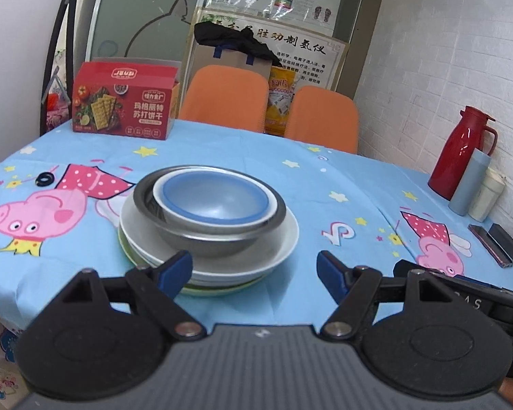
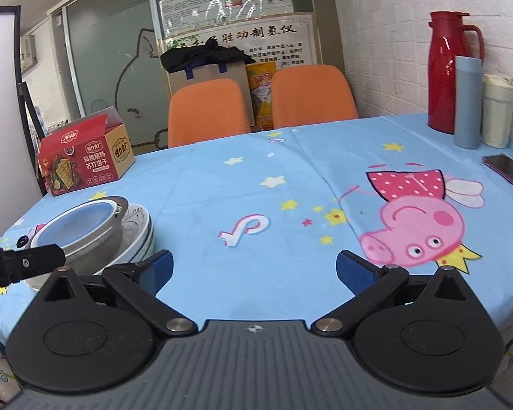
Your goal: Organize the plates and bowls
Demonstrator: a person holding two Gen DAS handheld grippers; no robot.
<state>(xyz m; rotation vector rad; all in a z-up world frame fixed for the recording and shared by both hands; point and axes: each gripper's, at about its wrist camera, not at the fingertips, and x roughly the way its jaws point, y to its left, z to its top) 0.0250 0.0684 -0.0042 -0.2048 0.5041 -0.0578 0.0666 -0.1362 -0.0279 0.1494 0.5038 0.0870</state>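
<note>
A blue-rimmed white bowl (image 1: 215,201) sits inside a steel bowl (image 1: 201,235), which sits on stacked white plates (image 1: 284,239) over a green plate (image 1: 219,289). My left gripper (image 1: 254,271) is open and empty just in front of the stack. My right gripper (image 2: 254,268) is open and empty over bare tablecloth, right of the stack. In the right wrist view the stack (image 2: 95,229) is at the left, with the left gripper's finger (image 2: 34,259) in front of it.
A red cracker box (image 1: 123,102) stands at the far left. A red thermos (image 1: 461,147), a blue cup (image 1: 468,184) and a white cup (image 1: 489,198) stand by the right wall, with a phone (image 1: 490,246) near them. Two orange chairs (image 1: 225,95) stand behind the table. A black ring (image 1: 44,179) lies at the left.
</note>
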